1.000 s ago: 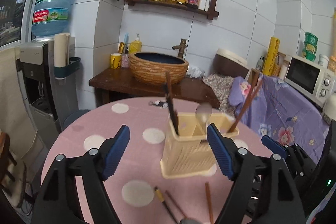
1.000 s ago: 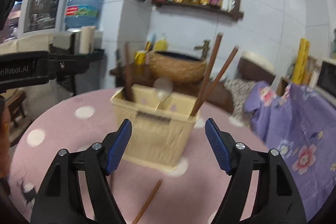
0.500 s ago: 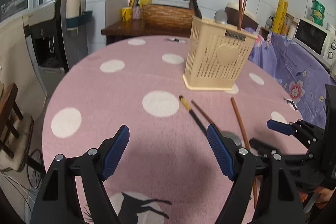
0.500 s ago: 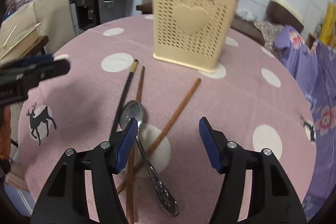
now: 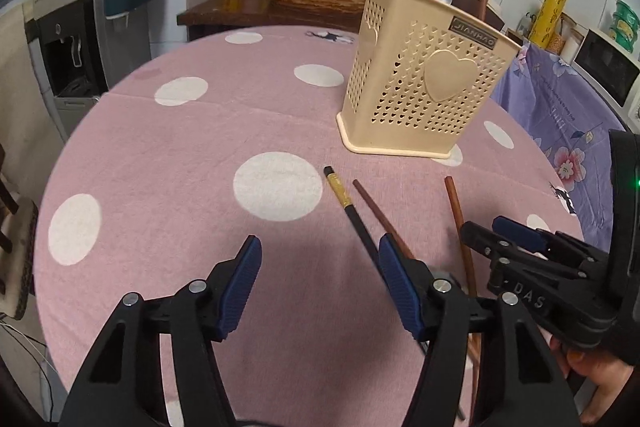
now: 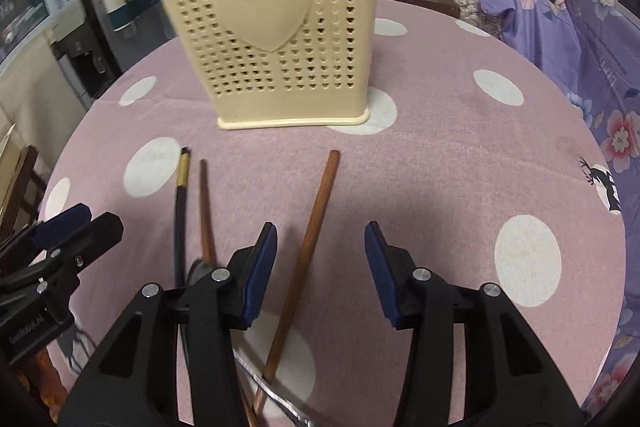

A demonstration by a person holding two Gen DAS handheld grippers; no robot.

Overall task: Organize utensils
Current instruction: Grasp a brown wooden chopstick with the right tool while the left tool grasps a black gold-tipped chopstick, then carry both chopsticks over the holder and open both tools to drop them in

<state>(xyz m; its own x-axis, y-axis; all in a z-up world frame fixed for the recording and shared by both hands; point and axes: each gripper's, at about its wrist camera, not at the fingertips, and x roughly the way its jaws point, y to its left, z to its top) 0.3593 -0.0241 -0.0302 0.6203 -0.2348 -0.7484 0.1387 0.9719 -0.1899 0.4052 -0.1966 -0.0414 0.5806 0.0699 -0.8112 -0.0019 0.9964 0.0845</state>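
Observation:
A cream utensil holder (image 5: pixel 424 79) (image 6: pixel 272 39) stands on the pink dotted table (image 5: pixel 200 147), with chopsticks and a spoon sticking out of it. In front of it lie a black chopstick (image 5: pixel 352 211) (image 6: pixel 180 211), a thin brown one (image 5: pixel 378 217) (image 6: pixel 206 211), a thicker brown one (image 5: pixel 460 235) (image 6: pixel 316 227) and a spoon (image 6: pixel 200 271), mostly hidden. My right gripper (image 6: pixel 320 267) hangs low over the thicker brown chopstick, which lies between its closing jaws, untouched. My left gripper (image 5: pixel 320 283) is closing over bare cloth, with the black chopstick running under its right finger.
A water dispenser (image 5: pixel 68 39) stands off the table's left. Behind the table is a wooden counter (image 5: pixel 240 11) with a woven basin. Purple floral cloth (image 5: pixel 560 99) covers the right side, with a microwave (image 5: pixel 608 67) on it. A person's hand (image 5: pixel 600 379) holds the right gripper.
Both grippers have sunk toward the table and tipped downward, so the loose utensils now lie right before them. Both pairs of jaws have narrowed.

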